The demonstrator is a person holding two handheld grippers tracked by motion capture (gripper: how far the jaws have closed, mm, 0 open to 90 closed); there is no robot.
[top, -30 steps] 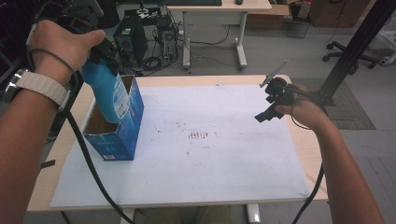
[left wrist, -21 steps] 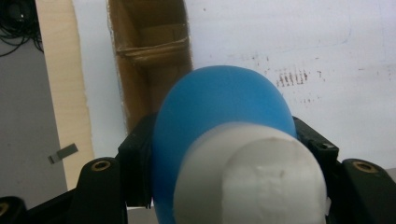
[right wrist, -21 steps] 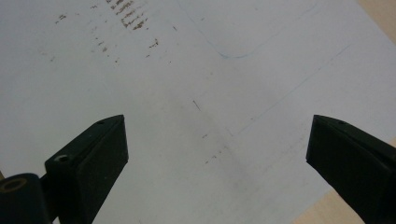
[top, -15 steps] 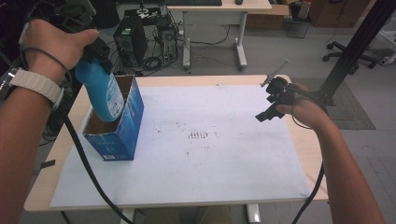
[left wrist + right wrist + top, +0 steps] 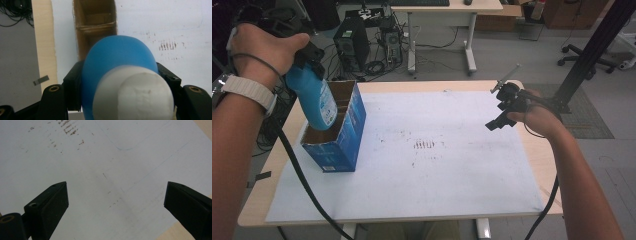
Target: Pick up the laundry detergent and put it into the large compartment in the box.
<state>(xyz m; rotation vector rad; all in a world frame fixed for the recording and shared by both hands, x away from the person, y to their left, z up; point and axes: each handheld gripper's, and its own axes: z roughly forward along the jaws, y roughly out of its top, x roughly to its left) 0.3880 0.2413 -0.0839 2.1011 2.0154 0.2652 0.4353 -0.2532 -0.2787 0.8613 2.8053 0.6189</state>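
A pale wooden table [image 5: 532,150] stood in a workshop-like room, most of its top covered by a white sheet [image 5: 437,175] smudged with brownish marks near the middle. Behind it I could see a second desk [image 5: 447,10], a computer tower [image 5: 349,42] on the floor among tangled cables, and an office chair [image 5: 584,50] off to the right.

There was one blue bottle [image 5: 314,100], one blue cardboard box [image 5: 337,135] and two grippers. The box sat at the left of the sheet, open-topped, with two brown compartments visible inside.

The left gripper [image 5: 120,85] was pinching the bottle across its body just below the white cap [image 5: 135,97]. The bottle hung over the box's near compartment, its long axis nearly upright but leaning, cap end up toward the hand, base pointing down with its lower end at the opening.

The right gripper [image 5: 116,202] hovered over the sheet's right side, well apart from the box, its jaws spread wide with nothing between them.
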